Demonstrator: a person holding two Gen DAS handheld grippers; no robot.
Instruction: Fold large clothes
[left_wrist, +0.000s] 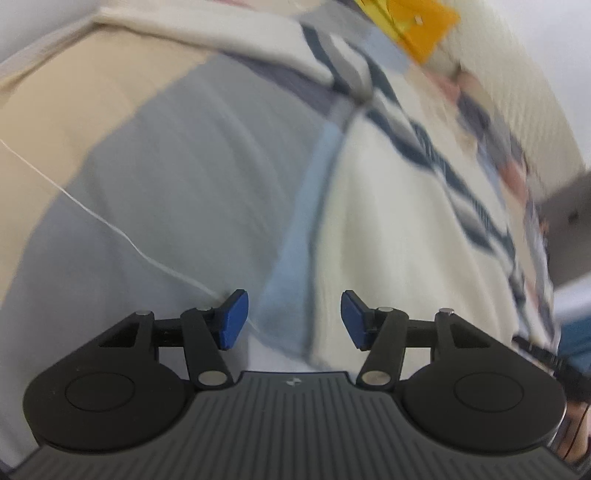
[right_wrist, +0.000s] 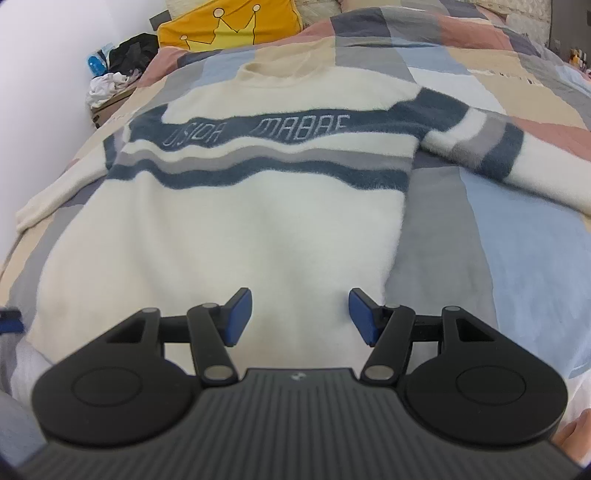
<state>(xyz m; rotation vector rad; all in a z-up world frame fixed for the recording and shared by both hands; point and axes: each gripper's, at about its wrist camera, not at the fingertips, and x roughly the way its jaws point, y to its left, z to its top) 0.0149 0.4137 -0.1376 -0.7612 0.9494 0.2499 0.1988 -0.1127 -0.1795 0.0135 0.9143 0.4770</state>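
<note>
Sweater (right_wrist: 236, 221), cream with blue stripes, lies front-up on the patchwork bed (right_wrist: 498, 236), sleeves spread wide, ready for a first fold. Right claw (right_wrist: 300, 315) hovers released above its hem; left claw (left_wrist: 293, 319), also released, holds nothing.

Motion blur is smearing the whole left wrist view: the sweater (left_wrist: 399, 206) is showing only as cream with streaked dark bands, its lettering unreadable, and the yellow cushion (left_wrist: 421, 29) is running off the top edge. In the right wrist view, the sweater's right sleeve (right_wrist: 517, 155) is running out of frame at the right edge, its cuff unseen. The pile of clothes (right_wrist: 118, 70) beside the bed is too small to sort out.
</note>
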